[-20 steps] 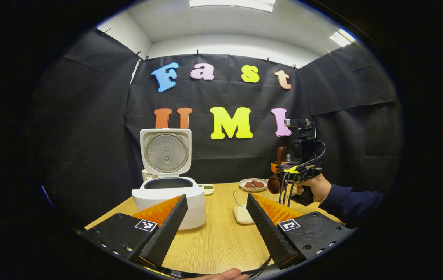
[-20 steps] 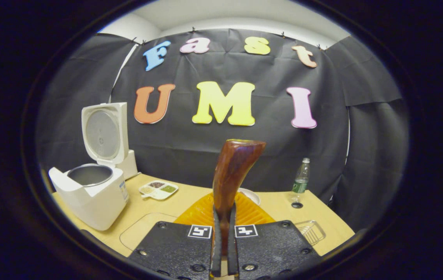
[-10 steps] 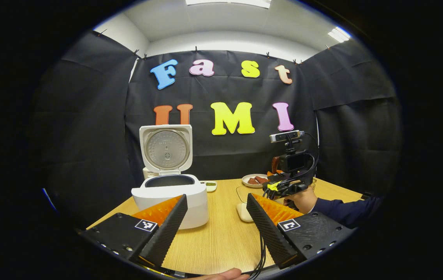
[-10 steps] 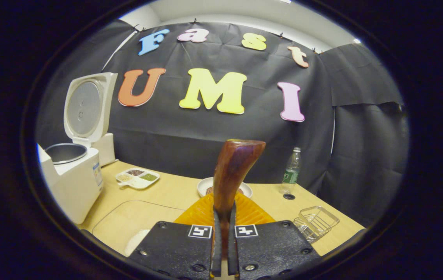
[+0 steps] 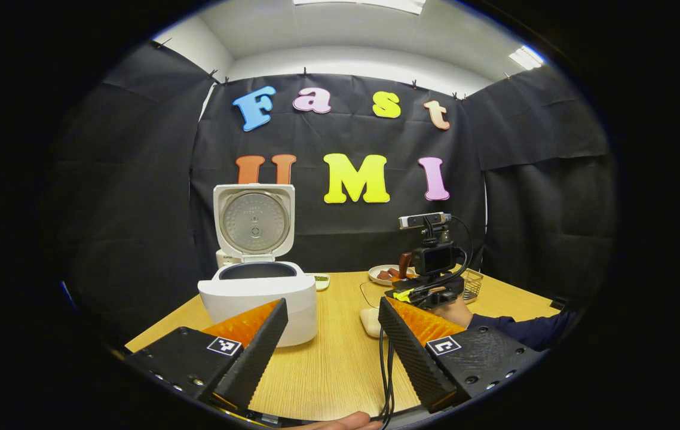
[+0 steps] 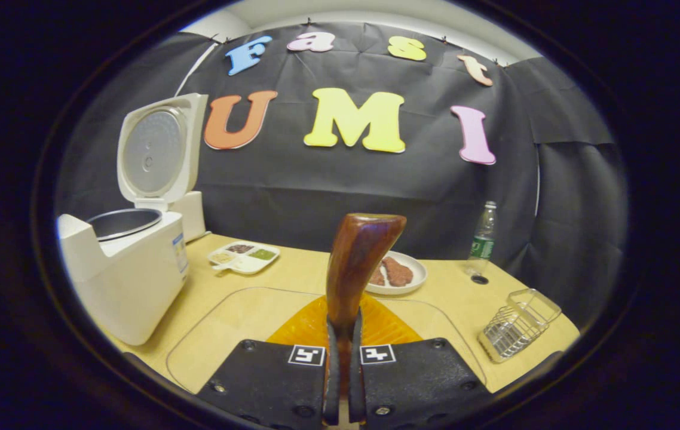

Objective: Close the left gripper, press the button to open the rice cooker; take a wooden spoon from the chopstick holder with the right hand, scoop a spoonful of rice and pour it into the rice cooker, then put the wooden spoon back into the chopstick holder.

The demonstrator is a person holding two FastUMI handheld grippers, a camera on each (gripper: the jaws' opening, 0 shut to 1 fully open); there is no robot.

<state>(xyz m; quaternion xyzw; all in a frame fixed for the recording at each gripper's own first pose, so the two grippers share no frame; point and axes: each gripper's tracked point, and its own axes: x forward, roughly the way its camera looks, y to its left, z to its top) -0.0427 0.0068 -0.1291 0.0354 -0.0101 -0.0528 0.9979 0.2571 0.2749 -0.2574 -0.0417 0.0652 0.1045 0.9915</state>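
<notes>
At left on the table, the cooker (image 6: pixel 131 269) stands with its lid up. The left gripper (image 5: pixel 331 334) hangs wide, holding nothing. The right gripper (image 6: pixel 340 364) is clamped on the spoon (image 6: pixel 357 263), so scooping rice seems the step in hand; next the spoon must dip into the rice. The left gripper view shows a white patch (image 5: pixel 370 321), perhaps rice, below the right gripper; the right gripper view adds the wire holder (image 6: pixel 516 325), far right.

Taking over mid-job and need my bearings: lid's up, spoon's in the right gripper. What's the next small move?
Probably lower the right gripper so the spoon end goes down to the rice. It is shut on the wooden spoon, handle end up, above the clear container. The rice cooker stands open. No rice is visible on the spoon.
</notes>
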